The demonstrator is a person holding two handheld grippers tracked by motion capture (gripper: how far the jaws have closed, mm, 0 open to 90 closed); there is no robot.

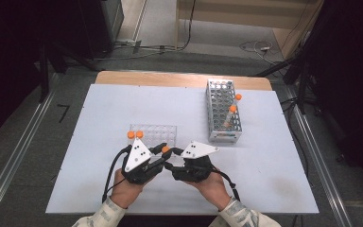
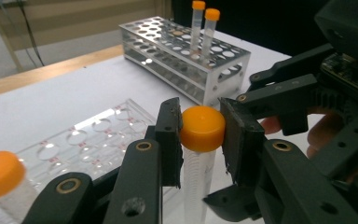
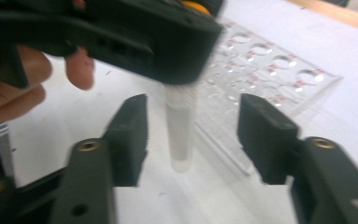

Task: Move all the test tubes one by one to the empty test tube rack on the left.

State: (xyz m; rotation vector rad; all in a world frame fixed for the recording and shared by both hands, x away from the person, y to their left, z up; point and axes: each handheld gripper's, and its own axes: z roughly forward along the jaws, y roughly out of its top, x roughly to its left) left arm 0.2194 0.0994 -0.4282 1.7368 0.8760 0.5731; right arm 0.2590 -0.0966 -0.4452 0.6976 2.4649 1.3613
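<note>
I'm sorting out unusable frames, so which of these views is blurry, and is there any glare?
Right gripper view: soft with motion blur on the tube and the left gripper above it. Left gripper view: sharp on the orange cap, glare on the clear tray. High view: evenly lit, dark edges.

Left gripper clamped tight — right gripper spread wide, both held close together.

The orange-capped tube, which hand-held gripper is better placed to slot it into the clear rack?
Left, probably: the left hand-held gripper already clamps the tube by its cap beside the clear rack.
</note>
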